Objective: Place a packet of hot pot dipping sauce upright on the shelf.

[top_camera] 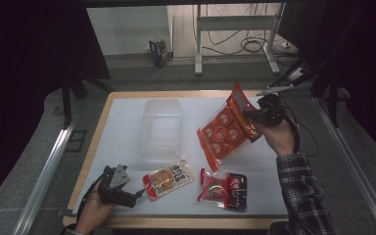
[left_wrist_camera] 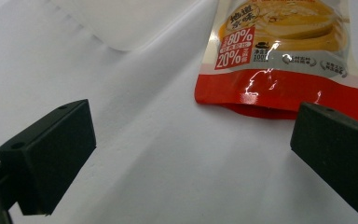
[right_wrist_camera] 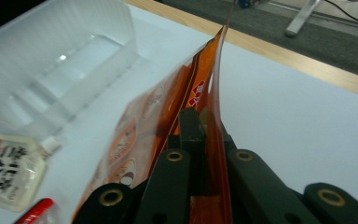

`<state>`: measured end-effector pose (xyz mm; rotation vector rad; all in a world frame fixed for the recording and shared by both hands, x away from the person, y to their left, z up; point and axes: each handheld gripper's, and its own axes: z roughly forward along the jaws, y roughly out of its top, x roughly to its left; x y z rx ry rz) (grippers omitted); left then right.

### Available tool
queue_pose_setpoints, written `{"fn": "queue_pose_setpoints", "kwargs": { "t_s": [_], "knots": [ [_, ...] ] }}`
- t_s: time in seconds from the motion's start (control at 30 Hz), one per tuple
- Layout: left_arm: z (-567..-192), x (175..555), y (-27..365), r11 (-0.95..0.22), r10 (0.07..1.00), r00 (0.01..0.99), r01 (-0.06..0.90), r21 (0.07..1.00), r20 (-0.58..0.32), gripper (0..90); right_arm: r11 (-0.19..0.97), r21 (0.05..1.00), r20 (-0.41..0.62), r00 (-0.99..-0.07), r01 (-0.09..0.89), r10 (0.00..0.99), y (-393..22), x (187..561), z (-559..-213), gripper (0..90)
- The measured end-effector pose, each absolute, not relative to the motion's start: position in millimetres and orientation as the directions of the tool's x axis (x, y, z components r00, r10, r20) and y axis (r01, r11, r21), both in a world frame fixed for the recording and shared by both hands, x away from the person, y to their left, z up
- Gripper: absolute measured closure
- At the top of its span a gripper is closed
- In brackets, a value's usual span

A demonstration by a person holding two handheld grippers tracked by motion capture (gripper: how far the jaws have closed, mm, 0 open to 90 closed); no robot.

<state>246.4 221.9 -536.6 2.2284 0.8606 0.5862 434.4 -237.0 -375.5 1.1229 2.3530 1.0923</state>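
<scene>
Your right gripper (top_camera: 254, 117) is clamping its jaws tight on the edge of the orange snack bag (top_camera: 225, 131), holding it in the air over the right side of the white table (top_camera: 122, 122); the bag is hanging tilted, just right of the clear plastic bin (top_camera: 160, 128). Your left gripper (top_camera: 127, 193) is resting near the table's front left corner, jaws standing wide apart with nothing between them, pointing at the small yellow pouch (top_camera: 169, 179) just beside it. A red packet (top_camera: 223, 189) is lying to the pouch's right.
</scene>
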Motion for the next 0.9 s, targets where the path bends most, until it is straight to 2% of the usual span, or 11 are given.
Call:
{"fn": "queue_pose_setpoints", "kwargs": {
  "t_s": [0.27, 0.63, 0.77, 0.9],
  "knots": [
    [-536, 246, 222, -0.553, 0.716, 0.68, 0.414, 0.723, 0.159, 0.0, 0.416, 0.759, 0.054, -0.684, 0.502, 0.728, -212, 430, -355, 88.6],
    [-536, 246, 222, -0.555, 0.714, 0.681, 0.41, 0.724, 0.162, 0.0, 0.461, 0.773, 0.001, -0.726, 0.437, 0.687, -182, 421, -325, 88.7],
    [-536, 246, 222, -0.555, 0.715, 0.68, 0.409, 0.725, 0.163, 0.0, 0.487, 0.767, -0.051, -0.718, 0.417, 0.694, -171, 421, -316, 88.7],
    [-536, 246, 222, -0.555, 0.714, 0.681, 0.409, 0.724, 0.163, 0.0, 0.473, 0.776, -0.046, -0.71, 0.418, 0.702, -169, 424, -310, 88.7]
  ]
}}
